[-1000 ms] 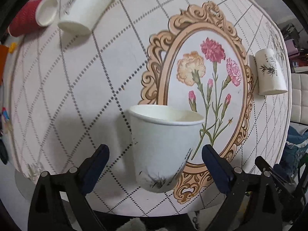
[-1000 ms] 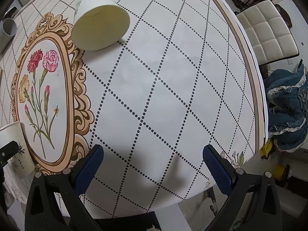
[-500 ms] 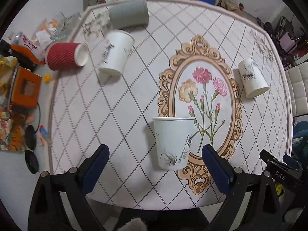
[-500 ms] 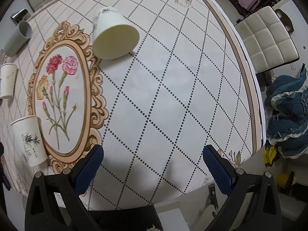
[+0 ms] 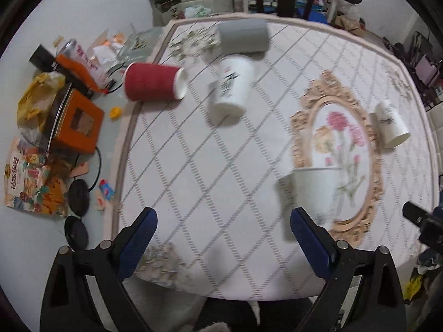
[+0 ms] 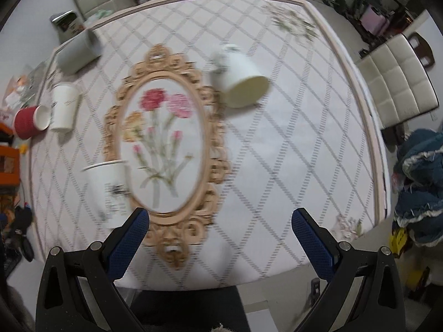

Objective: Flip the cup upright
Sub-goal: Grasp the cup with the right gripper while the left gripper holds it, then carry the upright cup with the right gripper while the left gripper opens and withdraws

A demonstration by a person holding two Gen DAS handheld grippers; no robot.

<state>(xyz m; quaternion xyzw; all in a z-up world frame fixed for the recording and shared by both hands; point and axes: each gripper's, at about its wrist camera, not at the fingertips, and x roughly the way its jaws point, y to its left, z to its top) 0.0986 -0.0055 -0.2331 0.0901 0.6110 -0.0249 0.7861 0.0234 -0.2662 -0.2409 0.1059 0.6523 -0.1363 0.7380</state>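
Beside my table point(image 5: 249, 262) I saw floor clutter: an orange box point(image 5: 79, 123), a yellow bag point(image 5: 38, 96), a snack packet point(image 5: 25, 182). Right view showed a cream chair point(image 6: 398, 83) and blue fabric point(image 6: 420, 191).

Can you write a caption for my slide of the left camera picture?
Open left tool above the table: one white cup upright, four cups lying down.

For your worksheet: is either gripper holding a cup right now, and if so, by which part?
Neither. The left gripper and right gripper are both open and empty; the upright white cup stands free on the table.
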